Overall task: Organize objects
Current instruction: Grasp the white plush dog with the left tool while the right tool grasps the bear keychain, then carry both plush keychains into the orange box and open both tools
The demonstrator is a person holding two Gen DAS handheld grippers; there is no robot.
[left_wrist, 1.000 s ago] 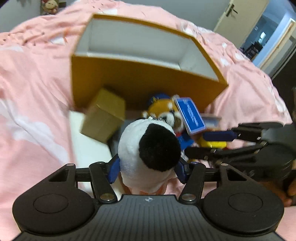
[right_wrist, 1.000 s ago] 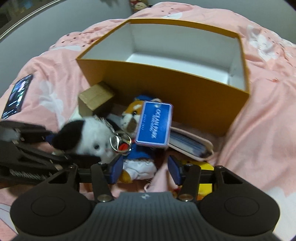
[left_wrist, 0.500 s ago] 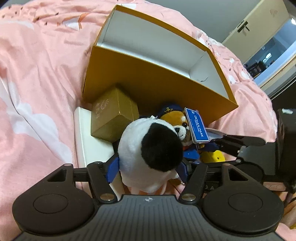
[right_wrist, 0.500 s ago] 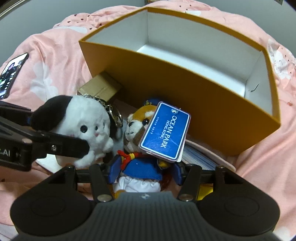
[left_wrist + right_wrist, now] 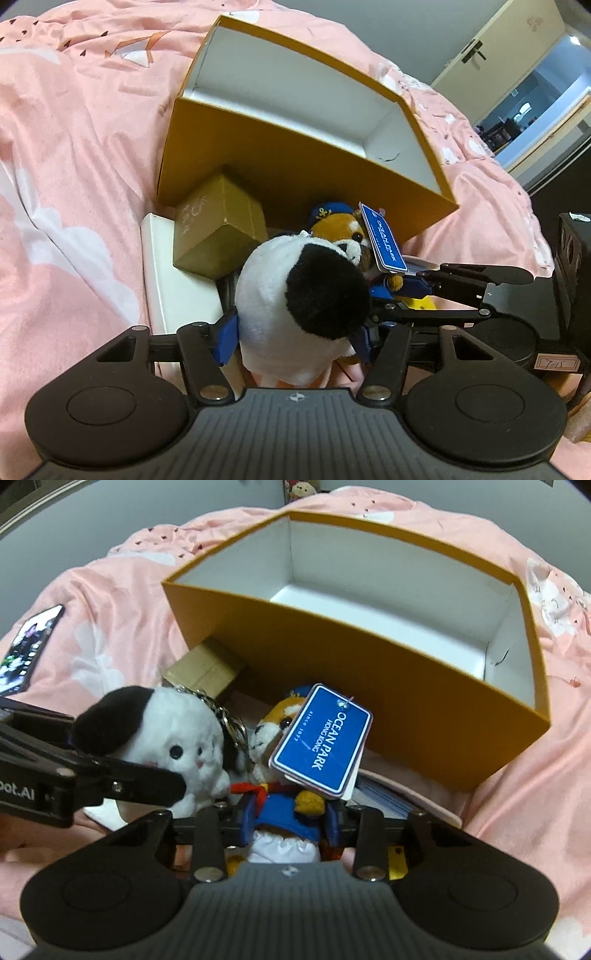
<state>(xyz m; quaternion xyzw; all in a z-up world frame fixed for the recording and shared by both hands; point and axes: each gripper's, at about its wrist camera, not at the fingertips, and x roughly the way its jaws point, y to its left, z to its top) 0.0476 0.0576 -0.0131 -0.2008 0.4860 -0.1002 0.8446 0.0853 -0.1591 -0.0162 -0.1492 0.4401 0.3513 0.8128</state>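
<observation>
Plush dog (image 5: 295,306) sits clamped in our left gripper (image 5: 295,332) at 6 o'clock, fox plush (image 5: 284,801) clamped in our right gripper (image 5: 291,819) beside it, so we judge both need lifting clear of the orange box (image 5: 406,709) wall at 12 o'clock before release.

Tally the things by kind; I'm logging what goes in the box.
Plush toys: 2, white-and-black dog and sailor fox
Boxes: 2, orange box and gold box
Phones: 1, phone
Total: 5
</observation>
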